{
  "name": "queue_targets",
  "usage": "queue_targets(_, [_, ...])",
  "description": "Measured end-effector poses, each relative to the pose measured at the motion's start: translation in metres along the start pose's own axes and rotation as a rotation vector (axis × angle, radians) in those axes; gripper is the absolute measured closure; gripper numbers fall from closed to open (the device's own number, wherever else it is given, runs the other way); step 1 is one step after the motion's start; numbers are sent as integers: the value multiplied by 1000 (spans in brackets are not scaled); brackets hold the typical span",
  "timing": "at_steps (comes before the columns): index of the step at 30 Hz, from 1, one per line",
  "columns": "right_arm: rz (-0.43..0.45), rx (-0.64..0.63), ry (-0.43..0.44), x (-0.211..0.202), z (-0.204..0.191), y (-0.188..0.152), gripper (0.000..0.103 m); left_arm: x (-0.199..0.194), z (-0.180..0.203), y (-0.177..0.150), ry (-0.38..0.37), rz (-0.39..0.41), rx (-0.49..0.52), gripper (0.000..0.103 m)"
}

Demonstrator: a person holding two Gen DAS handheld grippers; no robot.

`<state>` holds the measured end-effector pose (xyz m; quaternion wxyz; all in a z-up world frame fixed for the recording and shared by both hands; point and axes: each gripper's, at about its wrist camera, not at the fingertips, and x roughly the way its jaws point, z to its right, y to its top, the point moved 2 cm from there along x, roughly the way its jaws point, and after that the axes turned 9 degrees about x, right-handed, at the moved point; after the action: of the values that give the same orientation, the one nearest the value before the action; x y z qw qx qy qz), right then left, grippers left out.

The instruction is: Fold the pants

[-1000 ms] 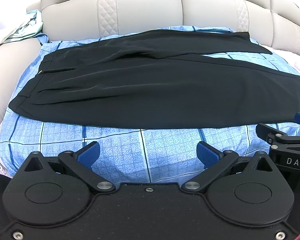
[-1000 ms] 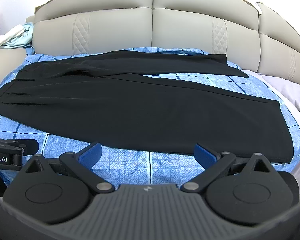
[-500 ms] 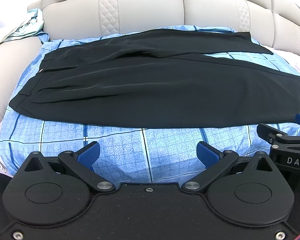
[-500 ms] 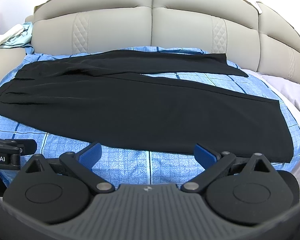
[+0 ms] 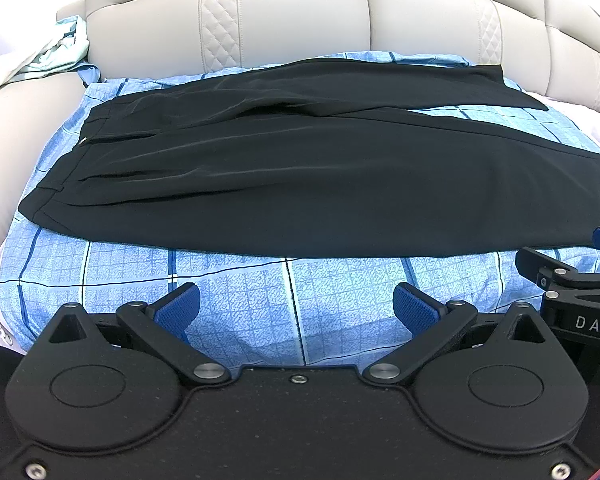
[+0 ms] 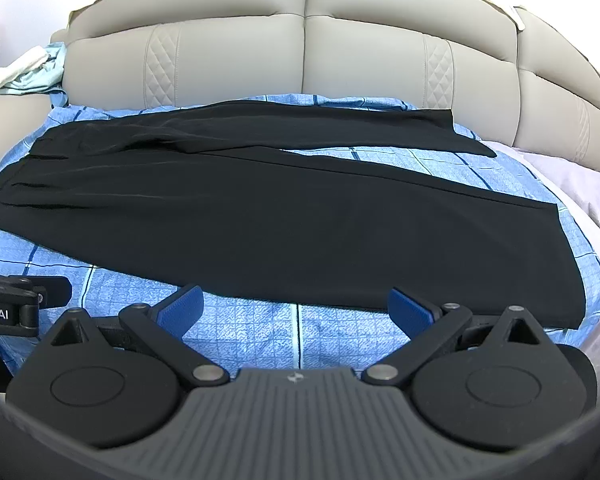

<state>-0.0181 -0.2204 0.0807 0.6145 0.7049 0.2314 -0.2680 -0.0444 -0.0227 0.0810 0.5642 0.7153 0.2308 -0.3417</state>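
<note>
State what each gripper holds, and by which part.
Nothing. The left gripper and right gripper are both open over the sheet, short of the pants.

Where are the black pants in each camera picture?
Left wrist view: the black pants lie flat across the middle on the blue checked sheet, waistband at the left, above the open left gripper.
Right wrist view: the pants fill the middle, waistband at the left edge, leg ends at the right, above the open right gripper.
Shared landmark: the grey padded headboard behind the pants in both views.

Beige padded headboard [image 6: 306, 40], blue-checked bedsheet [image 5: 228, 276]
</note>
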Motion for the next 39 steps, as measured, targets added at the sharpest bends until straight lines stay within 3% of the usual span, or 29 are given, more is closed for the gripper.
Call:
queue_targets(12, [14, 1, -20, 5, 2, 8, 0, 4, -6, 13, -9, 9, 12, 0])
queue_targets(17, [46, 18, -65, 21, 13, 33, 0, 16, -30, 48, 14, 40, 13, 0])
queue_targets(22, [111, 85, -134, 53, 39, 80, 0, 41, -73, 97, 75, 74, -26, 0])
queue_targets(30, [163, 298, -180, 127, 97, 169, 0, 113, -161, 174, 157, 63, -216, 0])
queue_targets(34, [106, 367, -223, 196, 131, 218, 0, 158, -211, 201, 192, 56, -331, 0])
queue_targets(39, [16, 413, -327, 287, 166, 261, 0, 220, -275, 218, 287, 45, -533, 0])
